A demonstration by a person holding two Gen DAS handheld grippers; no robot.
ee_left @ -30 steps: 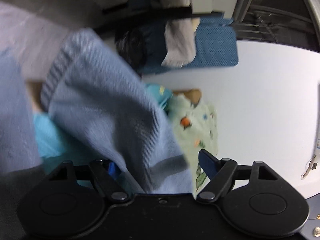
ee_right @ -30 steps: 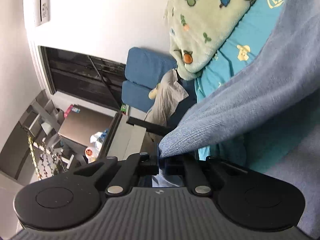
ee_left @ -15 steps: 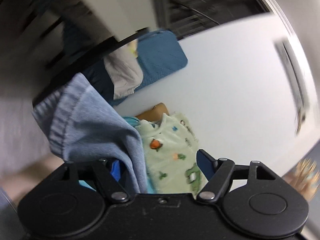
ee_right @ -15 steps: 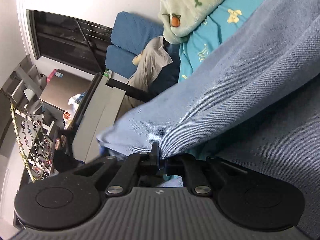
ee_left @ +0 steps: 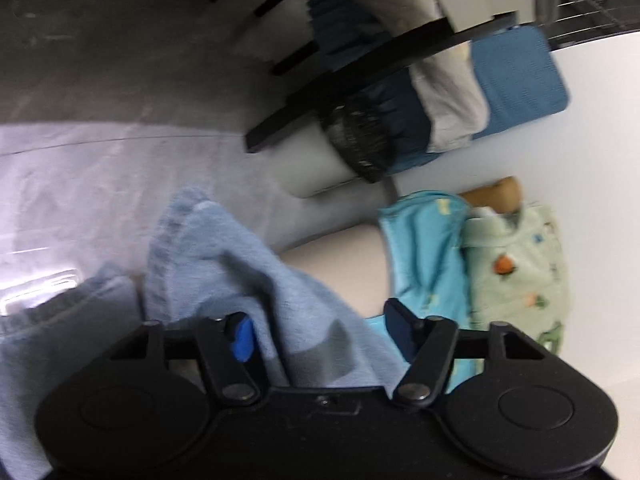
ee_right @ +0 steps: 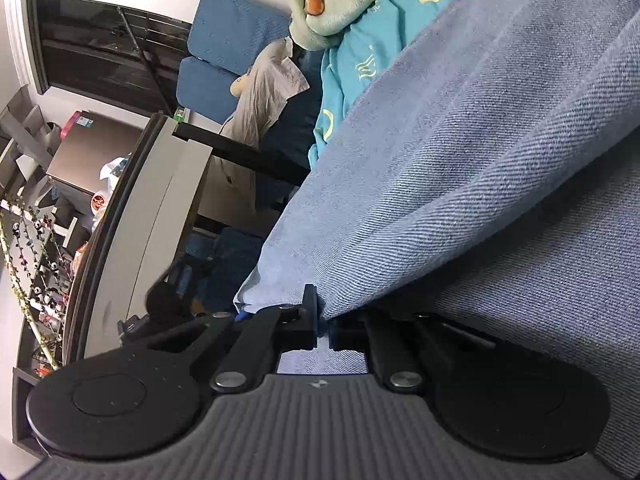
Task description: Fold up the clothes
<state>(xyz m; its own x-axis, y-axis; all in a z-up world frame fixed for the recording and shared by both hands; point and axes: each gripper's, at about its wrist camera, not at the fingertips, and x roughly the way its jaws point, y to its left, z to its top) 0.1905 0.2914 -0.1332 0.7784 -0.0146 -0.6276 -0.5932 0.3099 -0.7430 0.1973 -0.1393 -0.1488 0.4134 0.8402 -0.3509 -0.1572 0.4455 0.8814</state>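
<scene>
Right gripper [ee_right: 323, 326] clenched on a fold of the blue jeans [ee_right: 460, 168], which drape up and away across the turquoise sheet [ee_right: 360, 60]. Left gripper [ee_left: 320, 330] spread wide, jeans [ee_left: 224, 264] lying loose between its fingers, not pinched. Green blanket [ee_left: 516, 264] beside the sheet.

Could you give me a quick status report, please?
Right gripper shut on denim jeans. Left gripper open, denim draped between its fingers. Nothing in the way.

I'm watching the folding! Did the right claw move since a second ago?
Yes. The right claw, shut on the blue cloth, moved nearer the gray desk.
</scene>
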